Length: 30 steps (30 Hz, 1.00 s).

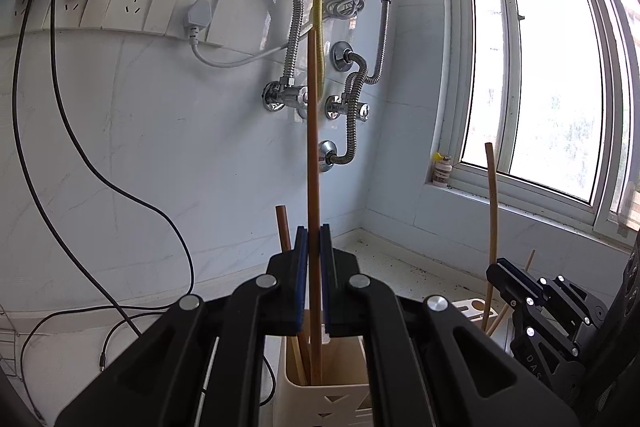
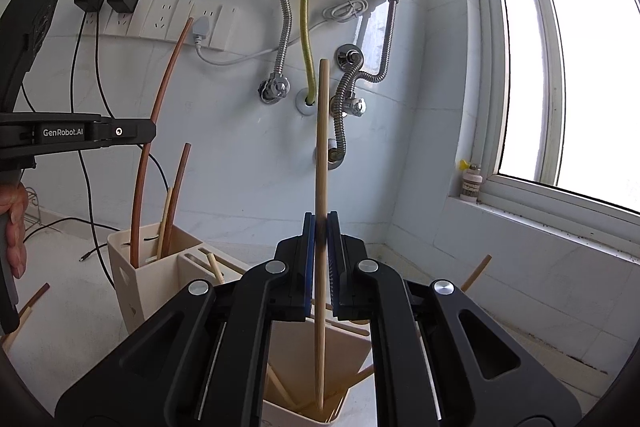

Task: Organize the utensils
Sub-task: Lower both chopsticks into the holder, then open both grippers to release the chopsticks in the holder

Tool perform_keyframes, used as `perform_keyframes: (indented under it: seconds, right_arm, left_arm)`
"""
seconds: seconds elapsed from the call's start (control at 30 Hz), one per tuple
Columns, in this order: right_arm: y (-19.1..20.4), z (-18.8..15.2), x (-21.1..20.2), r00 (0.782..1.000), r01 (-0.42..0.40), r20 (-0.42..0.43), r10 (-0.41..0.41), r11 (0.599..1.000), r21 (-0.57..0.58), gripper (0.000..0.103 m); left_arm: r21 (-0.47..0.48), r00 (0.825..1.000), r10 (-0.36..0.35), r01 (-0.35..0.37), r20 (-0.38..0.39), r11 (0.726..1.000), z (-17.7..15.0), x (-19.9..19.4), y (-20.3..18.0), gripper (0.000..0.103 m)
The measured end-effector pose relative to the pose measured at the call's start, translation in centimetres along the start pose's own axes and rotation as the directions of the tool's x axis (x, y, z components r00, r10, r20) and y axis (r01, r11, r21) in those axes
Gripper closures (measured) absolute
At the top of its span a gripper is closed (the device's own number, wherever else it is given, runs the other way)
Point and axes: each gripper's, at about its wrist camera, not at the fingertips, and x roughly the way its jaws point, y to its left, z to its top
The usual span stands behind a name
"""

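A cream utensil holder (image 2: 132,267) with several compartments stands on a pale counter (image 2: 500,291) in a tiled corner below a window, with open air above it and pipes well behind. The left gripper (image 1: 313,279) is clamped on a dark brown chopstick (image 1: 312,147), upright, its lower end inside a compartment. The right gripper (image 2: 320,259) pinches a pale bamboo chopstick (image 2: 322,155) the same way over another compartment. Both sticks look light, stiff and smooth, likely to pivot; mid-shaft holds suit them. The compartment walls leave little room sideways.
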Motion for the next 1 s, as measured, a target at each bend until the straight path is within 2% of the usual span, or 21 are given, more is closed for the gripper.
perform_keyframes:
  seconds: [0.17, 0.27, 0.3, 0.33, 0.4, 0.6, 0.77, 0.83, 0.87, 0.93, 1.0]
  right_arm:
    - [0.1, -0.7, -0.1, 1.0, -0.004, -0.018, 0.004, 1.0, 0.006, 0.097]
    - [0.3, -1.2, -0.1, 0.999, -0.017, -0.032, 0.017, 1.0, -0.003, 0.097]
    - [0.3, -1.3, -0.1, 0.999, -0.022, -0.04, 0.022, 1.0, 0.0, 0.097]
    - [0.2, -1.5, 0.0, 0.998, -0.027, -0.048, 0.028, 1.0, 0.005, 0.09]
    - [0.1, -1.7, 0.0, 0.998, -0.025, -0.063, 0.026, 1.0, 0.015, 0.076]
    - [-1.0, -0.9, -1.1, 0.998, 0.01, -0.056, -0.008, 0.999, 0.034, 0.077]
    - [-1.7, -0.2, -1.9, 0.998, 0.044, -0.054, -0.042, 0.998, 0.052, 0.076]
    - [-1.8, 0.1, -2.3, 0.997, 0.052, -0.056, -0.049, 0.997, 0.053, 0.076]
    - [-1.8, 0.2, -2.5, 0.997, 0.055, -0.057, -0.052, 0.997, 0.054, 0.075]
    - [-1.9, 0.5, -2.9, 0.997, 0.06, -0.056, -0.056, 0.996, 0.061, 0.065]
    - [-2.1, 0.8, -3.4, 0.996, 0.066, -0.058, -0.062, 0.995, 0.073, 0.064]
  left_arm:
    - [-0.014, 0.999, 0.022, -0.023, -0.023, 1.0, -1.1, 0.2, 0.5, 0.097]
    - [-0.013, 0.999, 0.035, -0.035, -0.01, 0.999, -1.5, -0.2, 0.6, 0.096]
    - [-0.007, 0.999, 0.039, -0.039, -0.015, 0.999, -1.6, -0.2, 0.6, 0.092]
    - [-0.003, 0.999, 0.043, -0.043, -0.023, 0.999, -1.7, -0.1, 0.7, 0.089]
    - [-0.001, 0.998, 0.043, -0.043, -0.039, 0.999, -1.7, -0.2, 0.7, 0.075]
    - [0.016, 0.999, 0.033, -0.032, -0.025, 0.999, -0.8, -1.4, 0.6, 0.07]
    - [-0.01, 0.997, 0.019, -0.02, -0.077, 1.0, -0.6, -1.9, 0.9, 0.066]
    - [-0.017, 0.996, 0.018, -0.019, -0.087, 1.0, -0.6, -2.3, 1.0, 0.055]
    - [-0.024, 0.996, 0.016, -0.019, -0.089, 1.0, -0.5, -2.6, 1.1, 0.044]
    - [-0.033, 0.996, 0.013, -0.016, -0.084, 0.999, -0.3, -3.4, 1.3, 0.04]
    - [-0.02, 0.995, 0.021, -0.023, -0.096, 1.0, -0.1, -4.0, 1.4, 0.039]
